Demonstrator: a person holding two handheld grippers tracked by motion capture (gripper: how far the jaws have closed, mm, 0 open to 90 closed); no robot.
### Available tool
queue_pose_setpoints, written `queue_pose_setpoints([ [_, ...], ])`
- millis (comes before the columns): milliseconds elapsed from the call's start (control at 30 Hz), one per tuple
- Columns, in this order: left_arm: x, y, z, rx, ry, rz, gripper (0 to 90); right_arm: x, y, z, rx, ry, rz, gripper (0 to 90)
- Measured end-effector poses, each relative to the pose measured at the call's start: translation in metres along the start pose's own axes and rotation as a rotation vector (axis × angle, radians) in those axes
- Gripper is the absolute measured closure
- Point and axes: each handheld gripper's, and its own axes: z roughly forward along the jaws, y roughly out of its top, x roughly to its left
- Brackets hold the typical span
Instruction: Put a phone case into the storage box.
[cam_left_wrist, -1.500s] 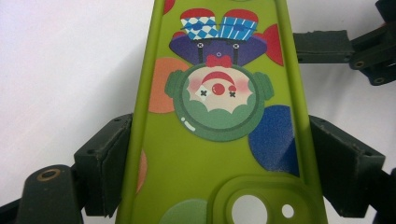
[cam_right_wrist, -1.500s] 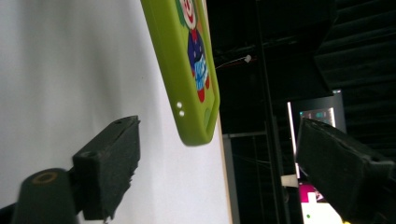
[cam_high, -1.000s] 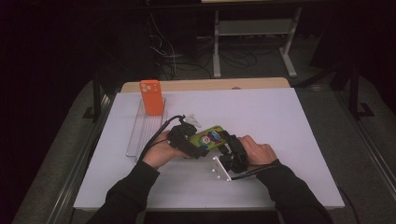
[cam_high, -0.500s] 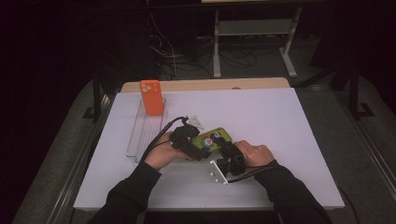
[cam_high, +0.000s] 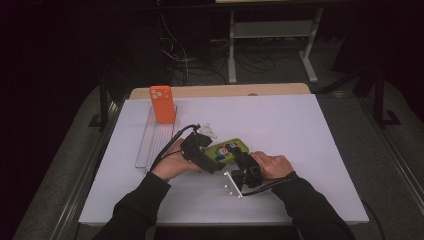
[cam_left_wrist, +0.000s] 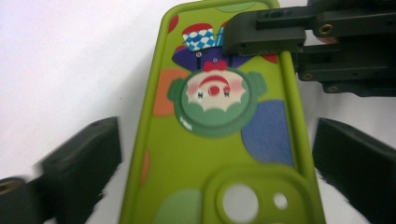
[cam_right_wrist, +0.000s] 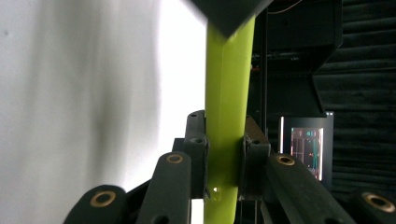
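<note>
A smooth, slightly glossy plastic or rubbery finish is shown by the green phone case (cam_left_wrist: 219, 140), printed with a matt clown picture. Matt black plastic with brass-coloured rivets is seen on the right gripper (cam_right_wrist: 224, 154). The white table top (cam_high: 280, 125) looks smooth and matt; the orange phone case (cam_high: 163, 104) looks plastic.

The white worktop (cam_high: 280, 125) is brightly lit against dark surroundings (nearly black beyond its far edge); close views blur, with glare.
</note>
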Motion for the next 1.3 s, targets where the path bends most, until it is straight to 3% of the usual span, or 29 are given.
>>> queue_pose_setpoints([
  [133,0.002,-0.002,-0.004,-0.046,0.004,-0.016,0.0,-0.004,-0.004,0.003,0.021,0.017,0.032,75.7],
  [200,0.004,-0.004,-0.006,-0.052,0.003,-0.022,0.0,-0.006,-0.006,0.004,0.027,0.027,0.069,75.7],
  [333,0.009,-0.005,-0.011,-0.075,0.002,-0.029,0.0,-0.011,-0.011,0.004,0.045,0.074,0.195,75.6],
  [467,0.01,-0.007,-0.013,-0.081,0.015,-0.021,0.0,-0.017,-0.017,0.006,0.051,0.114,0.242,75.6],
  [500,0.011,-0.007,-0.014,-0.076,0.023,-0.005,0.0,-0.018,-0.017,0.006,0.053,0.111,0.267,75.6],
  [533,0.011,-0.007,-0.014,-0.076,0.021,-0.016,0.0,-0.019,-0.018,0.006,0.053,0.127,0.295,75.6],
  [567,0.012,-0.007,-0.015,-0.073,0.024,0.008,0.0,-0.021,-0.02,0.007,0.052,0.135,0.324,75.6],
  [667,0.013,-0.008,-0.017,-0.088,0.024,-0.006,0.0,-0.024,-0.023,0.007,0.051,0.158,0.386,75.7],
  [733,0.013,-0.009,-0.018,-0.098,0.03,-0.027,0.0,-0.027,-0.026,0.009,0.045,0.162,0.399,75.7],
  [833,0.014,-0.009,-0.018,-0.108,0.033,-0.049,0.0,-0.03,-0.029,0.008,0.059,0.189,0.495,75.7],
  [867,0.016,-0.009,-0.019,-0.102,0.036,-0.03,0.0,-0.031,-0.03,0.008,0.059,0.195,0.522,75.7],
  [900,0.015,-0.01,-0.019,-0.112,0.041,-0.04,0.0,-0.031,-0.03,0.008,0.055,0.2,0.576,75.7],
  [933,0.017,-0.009,-0.02,-0.107,0.048,-0.022,0.0,-0.033,-0.032,0.008,0.051,0.21,0.597,75.6],
  [1000,0.017,-0.009,-0.02,-0.109,0.05,-0.025,0.0,-0.036,-0.035,0.008,0.052,0.238,0.654,75.7],
  [1133,0.018,-0.01,-0.021,-0.121,0.055,-0.032,0.0,-0.04,-0.039,0.01,0.047,0.276,0.717,75.6],
  [1233,0.019,-0.01,-0.022,-0.115,0.06,-0.02,0.0,-0.041,-0.04,0.011,0.042,0.317,0.79,75.6],
  [1300,0.018,-0.01,-0.021,-0.117,0.062,-0.034,0.0,-0.042,-0.041,0.012,0.031,0.333,0.831,75.6],
])
